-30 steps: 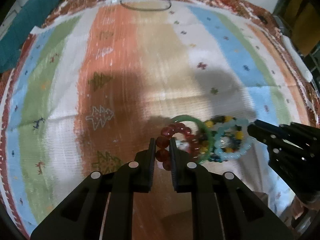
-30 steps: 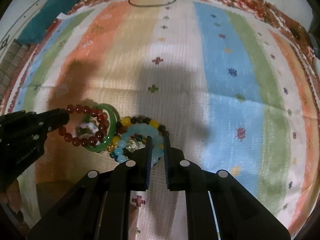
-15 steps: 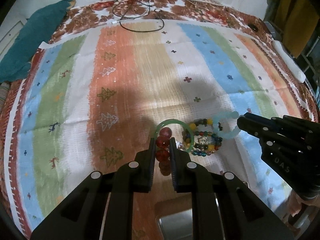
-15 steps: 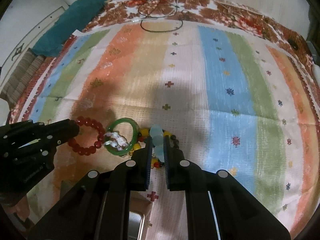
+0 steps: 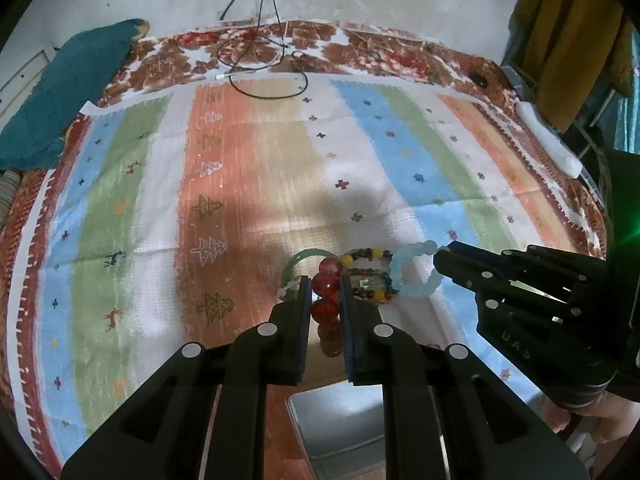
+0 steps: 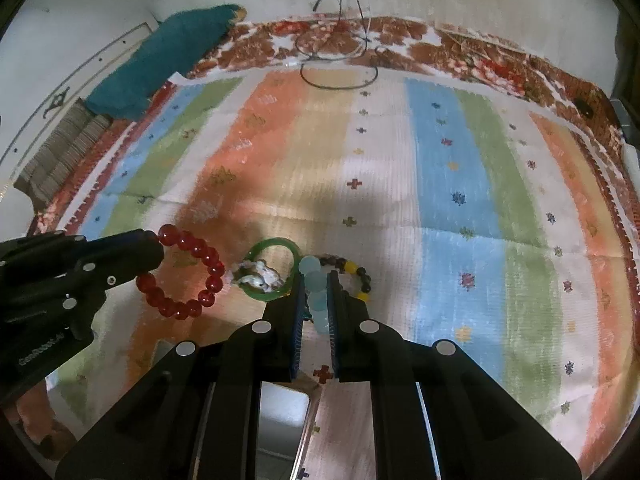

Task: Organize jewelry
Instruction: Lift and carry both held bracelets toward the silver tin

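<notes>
The left gripper is clamped on a red bead bracelet, and the right gripper is clamped on a pale blue bead bracelet. Both bracelets hang above the striped cloth, where 2 more lie between them: a green bangle and a mixed-colour bead bracelet.

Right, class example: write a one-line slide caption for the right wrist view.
Right gripper clamps a pale blue bead bracelet while the left gripper holds a red bead bracelet above the striped cloth.

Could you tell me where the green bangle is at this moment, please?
The green bangle lies on the striped cloth, between the red bead bracelet and the pale blue bracelet.
</notes>
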Demonstrator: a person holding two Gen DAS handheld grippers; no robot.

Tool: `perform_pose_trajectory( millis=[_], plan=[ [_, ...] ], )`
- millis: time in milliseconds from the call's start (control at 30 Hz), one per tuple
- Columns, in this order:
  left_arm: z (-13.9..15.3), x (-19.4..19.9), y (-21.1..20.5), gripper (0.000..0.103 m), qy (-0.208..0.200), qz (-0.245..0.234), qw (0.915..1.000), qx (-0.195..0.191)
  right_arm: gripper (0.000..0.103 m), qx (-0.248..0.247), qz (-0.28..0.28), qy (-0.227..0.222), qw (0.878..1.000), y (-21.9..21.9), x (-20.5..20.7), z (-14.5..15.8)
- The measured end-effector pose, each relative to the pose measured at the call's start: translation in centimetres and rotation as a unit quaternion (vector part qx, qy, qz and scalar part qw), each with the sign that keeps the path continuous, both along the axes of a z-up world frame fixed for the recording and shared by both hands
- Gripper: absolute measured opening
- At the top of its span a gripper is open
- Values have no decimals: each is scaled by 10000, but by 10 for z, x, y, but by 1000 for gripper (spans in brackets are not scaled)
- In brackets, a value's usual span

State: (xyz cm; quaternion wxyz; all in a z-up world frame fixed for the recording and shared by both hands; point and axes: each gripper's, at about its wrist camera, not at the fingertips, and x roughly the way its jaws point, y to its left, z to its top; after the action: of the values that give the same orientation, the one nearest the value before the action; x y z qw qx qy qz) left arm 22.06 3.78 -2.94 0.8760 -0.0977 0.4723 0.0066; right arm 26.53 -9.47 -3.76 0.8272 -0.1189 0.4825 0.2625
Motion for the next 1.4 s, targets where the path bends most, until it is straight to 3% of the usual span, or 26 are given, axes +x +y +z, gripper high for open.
perform_pose_trajectory(
  millis=[567, 1400],
  plan=[
    [22, -41, -9, 13, -329, -56, 9994, -7, 12, 325, 258, -366, 9985, -10, -43, 30],
    [26, -83, -22, 13, -472, -94, 9988, 70, 12, 374, 386, -333, 9980, -26, -89, 29]
  ],
)
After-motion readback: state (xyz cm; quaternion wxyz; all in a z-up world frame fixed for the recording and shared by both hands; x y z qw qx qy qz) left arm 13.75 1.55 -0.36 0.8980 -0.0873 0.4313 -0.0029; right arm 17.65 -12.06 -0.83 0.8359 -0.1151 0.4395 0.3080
